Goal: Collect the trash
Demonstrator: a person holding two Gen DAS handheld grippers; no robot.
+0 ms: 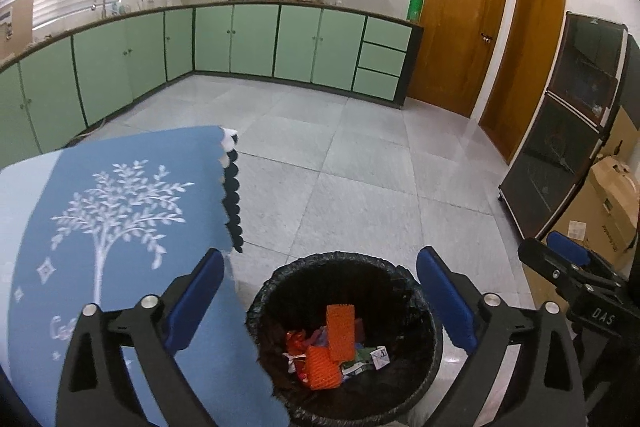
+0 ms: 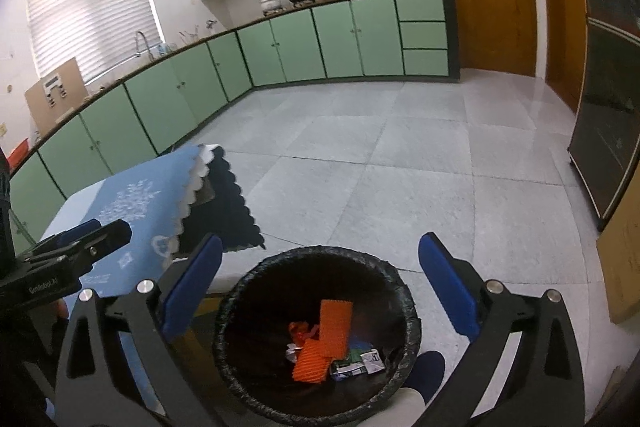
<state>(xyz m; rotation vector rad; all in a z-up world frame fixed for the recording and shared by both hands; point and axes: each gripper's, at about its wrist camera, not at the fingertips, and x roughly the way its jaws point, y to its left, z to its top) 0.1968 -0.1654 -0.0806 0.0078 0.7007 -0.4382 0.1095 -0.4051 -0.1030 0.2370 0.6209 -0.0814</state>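
A round bin lined with a black bag (image 1: 424, 311) (image 2: 406, 307) stands on the floor beside a table. Inside lie two orange ridged pieces (image 1: 340, 327) (image 2: 334, 327), red wrappers (image 1: 296, 341) and white crumpled paper (image 1: 380, 351) (image 2: 370, 361). My left gripper (image 1: 320, 271) hangs open above the bin, nothing between its blue pads. My right gripper (image 2: 320, 259) is also open and empty over the bin. In the left wrist view the right gripper (image 1: 568, 259) shows at the right edge; the left gripper (image 2: 80, 239) shows at the left of the right wrist view.
A table with a blue cloth printed with a white tree (image 1: 120, 227) (image 2: 132, 211) stands left of the bin. Green kitchen cabinets (image 1: 240, 43) line the far walls. A dark glass cabinet (image 1: 560, 131) and cardboard boxes (image 1: 600, 219) stand at the right. A dark shoe (image 2: 428, 373) is beside the bin.
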